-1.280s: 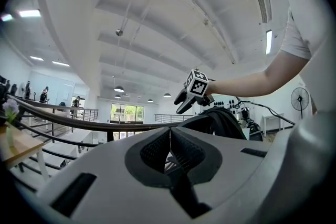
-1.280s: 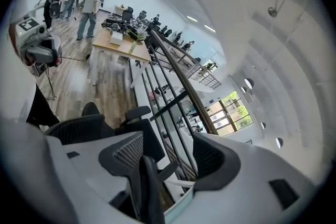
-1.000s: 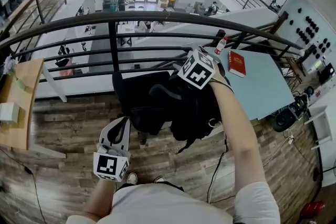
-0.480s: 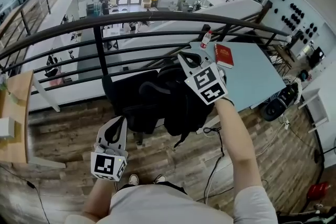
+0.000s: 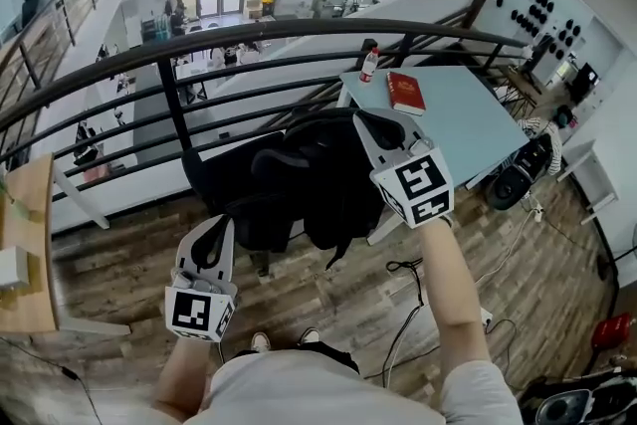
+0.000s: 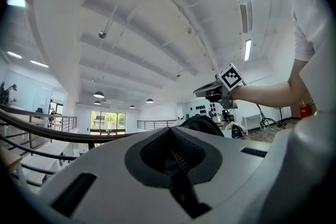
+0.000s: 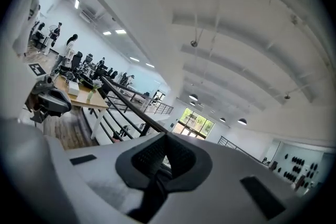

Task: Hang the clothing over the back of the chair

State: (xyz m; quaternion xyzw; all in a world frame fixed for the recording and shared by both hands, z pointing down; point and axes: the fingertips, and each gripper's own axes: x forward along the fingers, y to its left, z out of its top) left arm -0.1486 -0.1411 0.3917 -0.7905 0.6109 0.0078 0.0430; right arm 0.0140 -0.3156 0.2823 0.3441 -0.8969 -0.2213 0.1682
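One black garment (image 5: 328,176), soft and folded into loose humps, lay draped over the back of one black office chair (image 5: 227,196), with a strap or sleeve end hanging down below its lower edge. The chair stood on a wooden plank floor (image 5: 119,314), just in front of a dark metal railing (image 5: 169,95) of round bars.

There were two claws, each of pale moulded plastic and carrying a cube printed with black-and-white square markers. The right claw (image 5: 370,122) was raised just over the garment's right side. Its jaws were pressed together with nothing between them, and its own view showed only the railing and the hall beyond. The left claw (image 5: 219,226) was held lower, near the chair's left side and apart from the cloth, its ribbed dark pads likewise closed on nothing.

Beyond the chair, a pale blue flat worktop (image 5: 468,129) carried one red book (image 5: 405,93) and one small bottle (image 5: 369,65) with a red cap, standing upright beside the book. At the left edge, one wooden worktop (image 5: 25,214) held one white box (image 5: 9,266), whose contents could not be made out.
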